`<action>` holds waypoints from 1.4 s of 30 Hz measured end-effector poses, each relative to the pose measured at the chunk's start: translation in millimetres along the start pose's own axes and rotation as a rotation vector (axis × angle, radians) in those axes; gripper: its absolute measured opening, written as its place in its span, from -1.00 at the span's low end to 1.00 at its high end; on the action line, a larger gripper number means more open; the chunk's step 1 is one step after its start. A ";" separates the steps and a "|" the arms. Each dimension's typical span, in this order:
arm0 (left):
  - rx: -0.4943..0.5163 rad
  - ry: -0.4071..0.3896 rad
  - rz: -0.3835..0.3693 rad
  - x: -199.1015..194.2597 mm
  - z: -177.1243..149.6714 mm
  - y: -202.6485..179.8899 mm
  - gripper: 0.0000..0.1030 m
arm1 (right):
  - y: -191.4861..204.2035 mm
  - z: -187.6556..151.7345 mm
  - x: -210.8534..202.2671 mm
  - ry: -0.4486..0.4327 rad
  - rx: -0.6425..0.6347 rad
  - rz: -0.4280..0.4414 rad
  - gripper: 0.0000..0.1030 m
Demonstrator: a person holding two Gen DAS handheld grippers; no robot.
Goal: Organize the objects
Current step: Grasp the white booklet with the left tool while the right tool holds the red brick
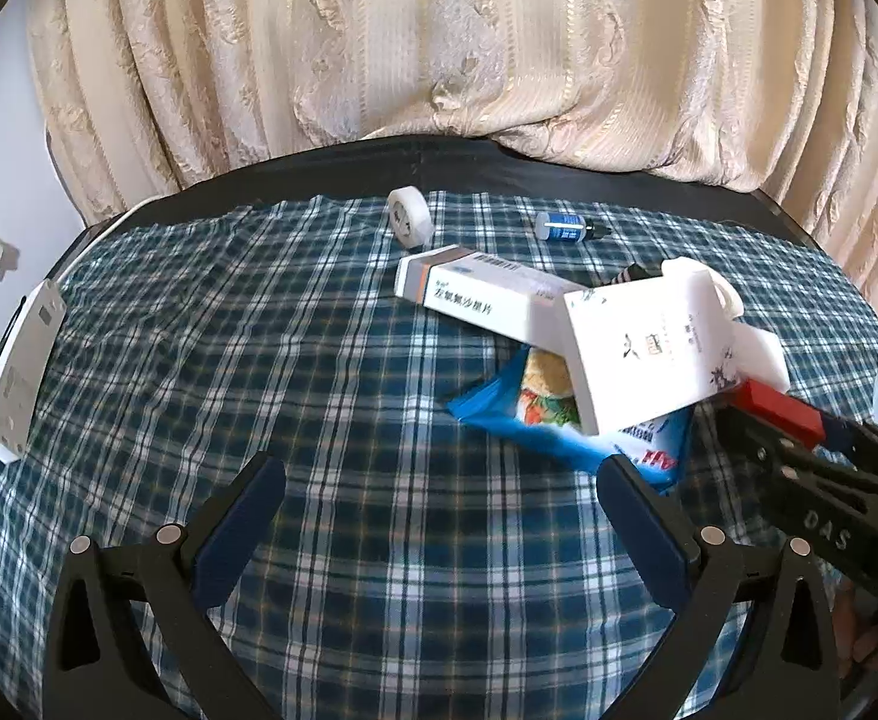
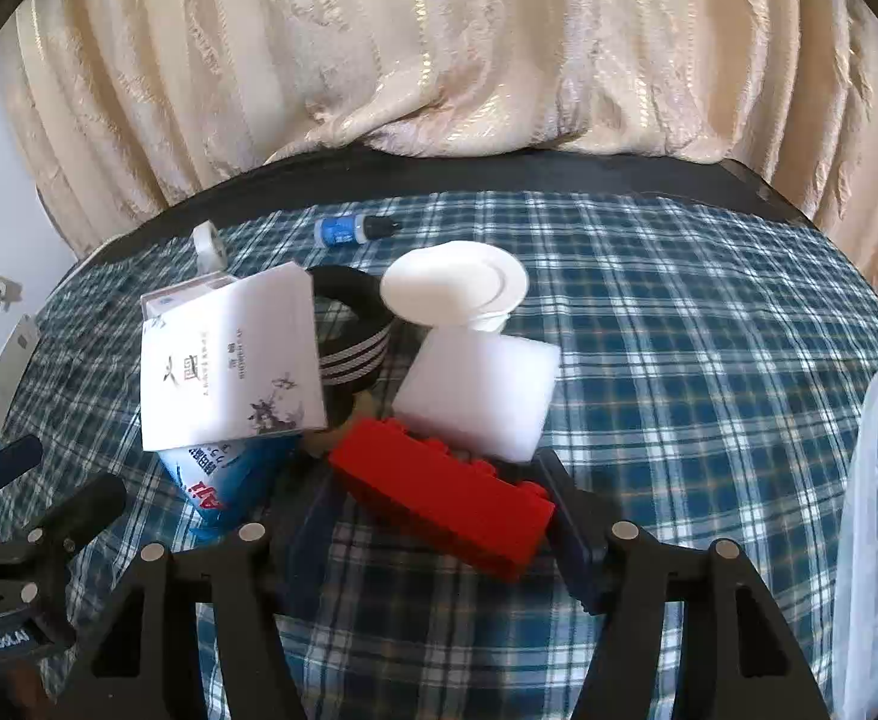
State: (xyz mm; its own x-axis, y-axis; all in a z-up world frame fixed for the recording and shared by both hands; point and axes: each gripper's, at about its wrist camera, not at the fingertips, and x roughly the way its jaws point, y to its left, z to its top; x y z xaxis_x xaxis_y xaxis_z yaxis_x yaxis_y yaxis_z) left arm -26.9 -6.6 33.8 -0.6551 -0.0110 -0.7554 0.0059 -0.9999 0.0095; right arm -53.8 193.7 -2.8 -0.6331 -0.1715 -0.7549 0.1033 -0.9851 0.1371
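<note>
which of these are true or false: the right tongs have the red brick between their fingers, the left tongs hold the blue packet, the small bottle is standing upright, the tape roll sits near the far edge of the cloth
1. The right tongs have the red brick between their fingers. True.
2. The left tongs hold the blue packet. False: they stand wide open over bare checked cloth, gripping nothing.
3. The small bottle is standing upright. False: it lies on its side.
4. The tape roll sits near the far edge of the cloth. True.
</note>
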 end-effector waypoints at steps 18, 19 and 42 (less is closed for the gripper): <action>-0.017 -0.003 -0.126 3.8 40.0 -55.0 1.00 | -29.7 -20.6 -31.6 -0.050 0.042 0.020 0.29; -0.021 -0.005 -0.128 4.9 41.7 -58.7 1.00 | -30.1 -20.3 -31.5 -0.052 0.043 0.027 0.29; -0.038 -0.020 -0.049 28.9 46.5 -65.8 0.71 | -35.1 -25.7 -35.1 -0.068 0.066 0.100 0.29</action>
State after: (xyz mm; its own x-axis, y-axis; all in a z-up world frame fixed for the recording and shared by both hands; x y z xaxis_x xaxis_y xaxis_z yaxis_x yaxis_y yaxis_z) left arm -81.4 59.0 41.8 -0.6705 0.0374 -0.7410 0.0019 -0.9986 -0.0521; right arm -15.5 234.1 2.4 -0.6732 -0.2660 -0.6900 0.1199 -0.9600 0.2531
